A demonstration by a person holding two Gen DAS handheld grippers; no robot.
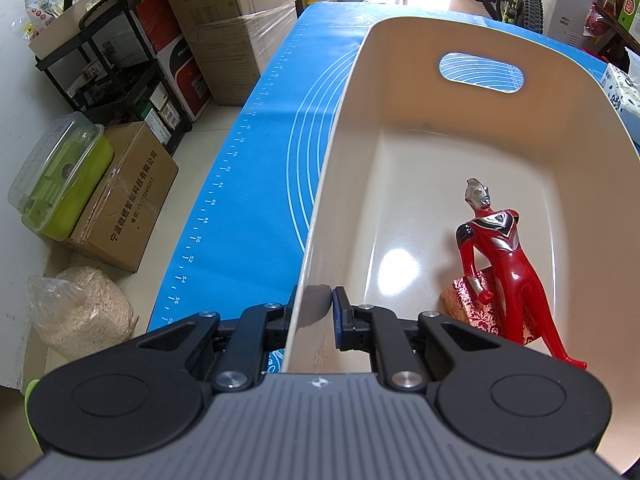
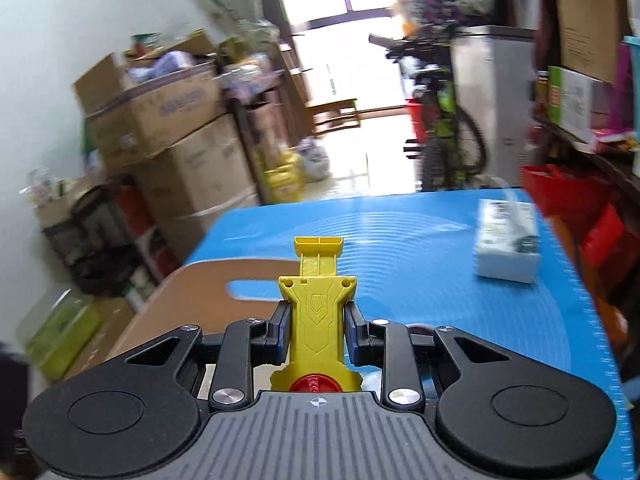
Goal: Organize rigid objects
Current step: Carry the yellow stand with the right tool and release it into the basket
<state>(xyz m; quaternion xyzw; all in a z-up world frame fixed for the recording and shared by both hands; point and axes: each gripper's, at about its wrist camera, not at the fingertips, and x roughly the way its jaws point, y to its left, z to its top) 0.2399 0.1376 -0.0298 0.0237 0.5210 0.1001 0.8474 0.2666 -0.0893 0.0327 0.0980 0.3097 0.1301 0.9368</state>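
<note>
A cream plastic bin (image 1: pixel 340 208) with a handle slot stands on the blue mat (image 1: pixel 256 168). My left gripper (image 1: pixel 314 312) is shut on the bin's near left wall, one finger outside and one inside. In the bin a red and silver hero figure (image 1: pixel 508 264) leans against a red and gold patterned box (image 1: pixel 472 308). In the right wrist view my right gripper (image 2: pixel 316 330) is shut on a yellow toy launcher (image 2: pixel 318 304) with a red knob at its base, held above the mat (image 2: pixel 420 248). The bin's end wall (image 2: pixel 192 300) shows below and left of it.
A white tissue pack (image 2: pixel 506 244) lies on the mat at the right. Cardboard boxes (image 1: pixel 224 20), a black shelf cart (image 1: pixel 116 68) and a green lidded container (image 1: pixel 60 184) crowd the floor to the left. A bicycle (image 2: pixel 444 120) stands beyond the table's far end.
</note>
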